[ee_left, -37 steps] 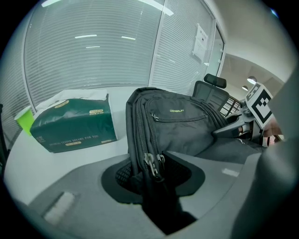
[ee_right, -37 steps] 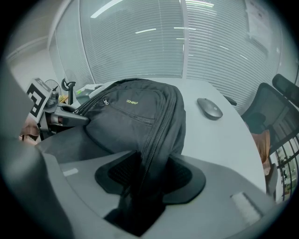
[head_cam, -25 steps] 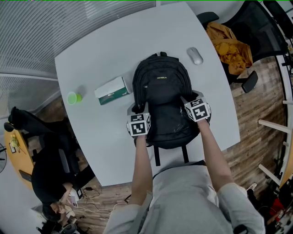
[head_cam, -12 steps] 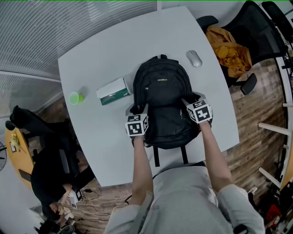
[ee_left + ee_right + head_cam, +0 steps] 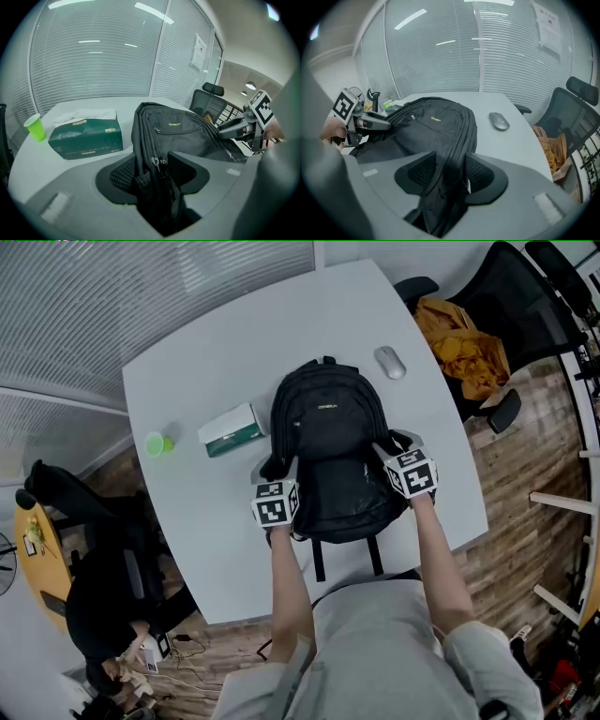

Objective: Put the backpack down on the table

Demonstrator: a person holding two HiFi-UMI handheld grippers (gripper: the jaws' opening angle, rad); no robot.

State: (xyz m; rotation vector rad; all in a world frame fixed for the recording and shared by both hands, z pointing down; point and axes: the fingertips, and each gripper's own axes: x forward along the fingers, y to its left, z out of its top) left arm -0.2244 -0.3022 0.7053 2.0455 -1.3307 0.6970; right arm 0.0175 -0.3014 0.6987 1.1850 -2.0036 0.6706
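The backpack [image 5: 328, 437] is laid flat on the table [image 5: 216, 352], between a tissue box [image 5: 232, 428] and a mouse [image 5: 391, 362]. The jaws of the left gripper [image 5: 152, 171] and the right gripper [image 5: 450, 176] have just been opened wide. Side fabric is left slack between them, no longer pinched. The set-down is judged complete, and only withdrawal is needed.

backpack [image 5: 328, 427] 1 | tissue box [image 5: 231, 429] 1 | green cup [image 5: 155, 442] 1 | mouse [image 5: 390, 362] 1 | table [image 5: 225, 343] 1
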